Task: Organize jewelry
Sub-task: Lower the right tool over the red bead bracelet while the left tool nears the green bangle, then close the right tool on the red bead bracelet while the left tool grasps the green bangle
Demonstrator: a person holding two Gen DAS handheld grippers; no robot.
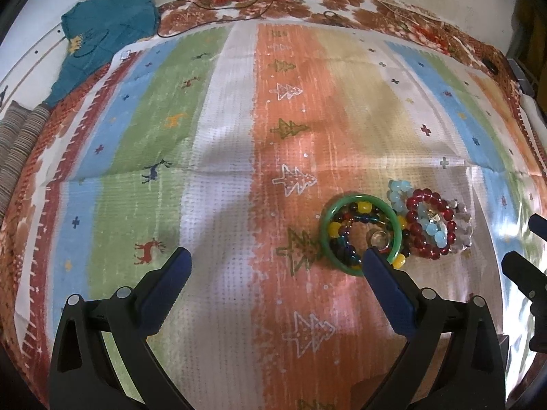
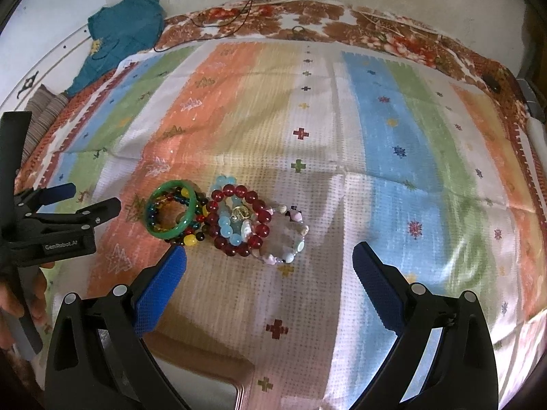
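bracelets [image 2: 225, 222] heaped on a striped cloth [image 2: 376, 136]: green bangle [image 2: 189, 217] over mixed beads [image 1: 345, 229], red beads [image 2: 239, 218] beside. left gripper [image 1: 277, 256] spread wide, one finger at the bangle's rim. right gripper [image 2: 268, 256] spread wide, near the heap.

A green bangle [image 1: 359, 235] [image 2: 171, 210] lies flat on the orange stripe, ringed around a bracelet of dark, amber and yellow beads [image 1: 345, 229] [image 2: 191, 235]. Just beside it, touching, a dark red bead bracelet [image 1: 432, 225] [image 2: 239, 220] overlaps a pale blue one [image 1: 398, 194] [image 2: 227, 227] and a pinkish, pale-stoned bracelet [image 1: 463, 225] [image 2: 290, 235].
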